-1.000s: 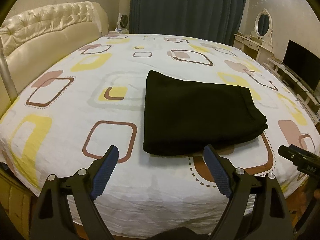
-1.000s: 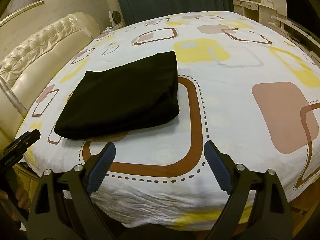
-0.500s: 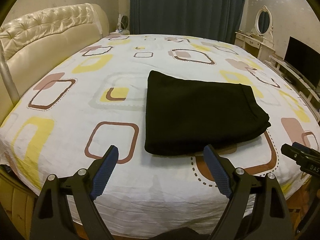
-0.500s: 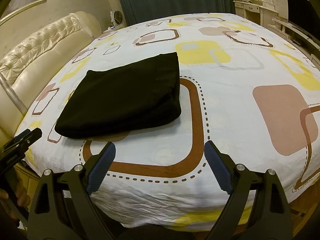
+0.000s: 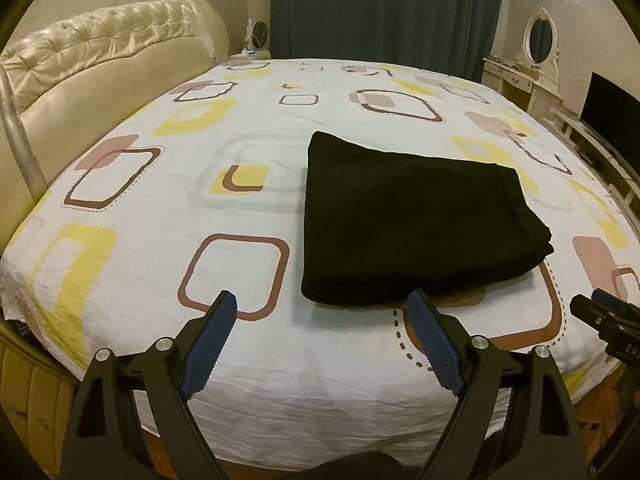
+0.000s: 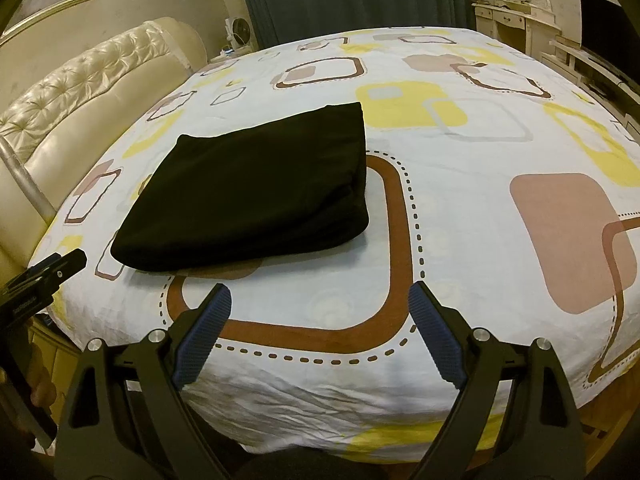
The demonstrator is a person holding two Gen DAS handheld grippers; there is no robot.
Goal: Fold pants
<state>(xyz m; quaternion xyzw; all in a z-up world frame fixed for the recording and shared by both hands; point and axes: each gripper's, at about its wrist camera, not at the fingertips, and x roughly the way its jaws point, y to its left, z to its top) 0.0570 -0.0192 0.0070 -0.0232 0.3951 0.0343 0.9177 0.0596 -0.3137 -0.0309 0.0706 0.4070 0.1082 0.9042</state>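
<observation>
Black pants (image 5: 412, 220) lie folded into a flat rectangular stack on the patterned bed sheet (image 5: 160, 208), near the front edge of the bed; the right wrist view shows the same pants (image 6: 256, 196) left of centre. My left gripper (image 5: 322, 300) hovers open over the front edge, just short of the stack's near-left corner, with nothing between its blue pads. My right gripper (image 6: 320, 294) is open too, empty, held over the sheet to the right of the stack. Each gripper shows at the edge of the other's view.
A cream tufted headboard (image 5: 100, 64) borders the bed on the left. Dark curtains (image 5: 384, 4) hang behind. At the right stand a white dressing table with oval mirror (image 5: 536, 56) and a dark screen (image 5: 612, 108). A small fan (image 6: 238, 32) stands by the headboard.
</observation>
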